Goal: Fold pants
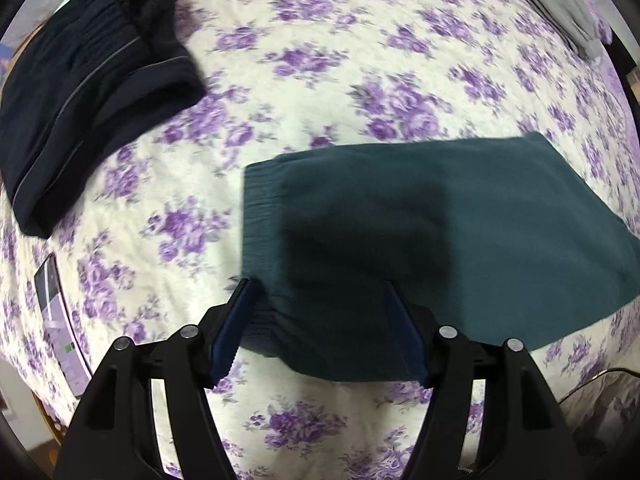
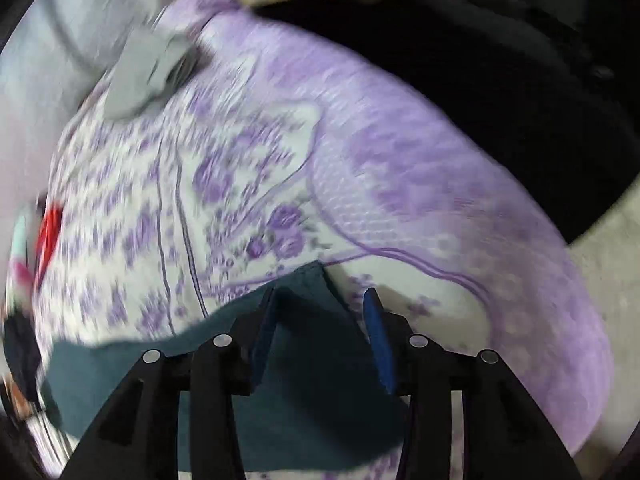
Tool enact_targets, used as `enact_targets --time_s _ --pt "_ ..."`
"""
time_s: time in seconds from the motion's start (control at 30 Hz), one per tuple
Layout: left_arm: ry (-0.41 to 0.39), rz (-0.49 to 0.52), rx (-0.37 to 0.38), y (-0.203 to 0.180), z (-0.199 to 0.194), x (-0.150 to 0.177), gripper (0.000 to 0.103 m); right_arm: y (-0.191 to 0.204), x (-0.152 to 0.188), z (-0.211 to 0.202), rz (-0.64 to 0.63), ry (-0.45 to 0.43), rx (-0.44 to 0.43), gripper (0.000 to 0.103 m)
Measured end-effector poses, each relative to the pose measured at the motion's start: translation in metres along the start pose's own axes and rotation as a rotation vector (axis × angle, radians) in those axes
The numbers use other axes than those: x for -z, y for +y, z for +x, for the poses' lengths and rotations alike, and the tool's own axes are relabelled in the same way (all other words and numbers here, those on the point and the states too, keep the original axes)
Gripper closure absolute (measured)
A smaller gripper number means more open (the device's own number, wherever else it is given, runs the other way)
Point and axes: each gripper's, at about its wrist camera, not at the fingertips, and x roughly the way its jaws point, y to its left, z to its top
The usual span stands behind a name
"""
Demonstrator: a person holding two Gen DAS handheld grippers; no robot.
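Below | teal pants flat under both fingers | left open, right seemingly open, blurred

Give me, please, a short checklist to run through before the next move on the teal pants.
1. Left hand-held gripper open above the teal pants, nothing clamped: ok.
2. Right hand-held gripper open over a pants corner, not gripping: ok.
3. Pants lie flat on the floral bedspread: ok.
4. Black pants lie apart from the teal pair: ok.
5. Fold edges aligned: cannot tell, blurred.
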Motion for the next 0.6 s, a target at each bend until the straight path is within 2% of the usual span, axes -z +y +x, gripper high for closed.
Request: enact_targets --time_s 0.1,0.17,0.23,0.27,0.3,0.33,0.4,0.53,0.6 --pt "-0.01 -0.04 -0.008 0.01 0.002 -0.001 0.038 0.004 -0.003 0.008 -0.044 0.029 -0.057 0.058" --pt "-0.011 -0.062 -0.014 0.015 0.007 0.006 0.038 0.013 -0.005 0.012 -0.1 0.079 -0.161 0.066" --pt "0.009 -0.088 -0.027 0.029 0.018 0.012 0.038 0.026 -0.005 0.019 -0.191 0.151 -0.136 0.069" --pt "0.022 -0.1 -0.029 0.029 0.023 0.011 0.038 0.027 -0.005 0.02 -0.217 0.167 -0.13 0.076" --pt "0.024 -0.105 -0.03 0.027 0.025 0.012 0.038 0.026 -0.007 0.02 -0.217 0.178 -0.134 0.089" --pt "0.023 -0.107 -0.037 0.025 0.028 0.011 0.038 0.022 -0.012 0.019 -0.203 0.184 -0.143 0.089" --pt "0.018 -0.099 -0.052 0.023 0.028 0.01 0.038 0.021 -0.02 0.006 -0.201 0.138 -0.165 0.092" --pt "-0.024 -0.118 -0.054 0.018 0.019 0.01 0.038 0.029 -0.045 -0.031 -0.186 -0.037 -0.25 0.092" --pt "-0.024 -0.134 -0.055 0.019 0.02 0.009 0.038 0.04 -0.054 -0.027 -0.209 -0.072 -0.234 0.092"
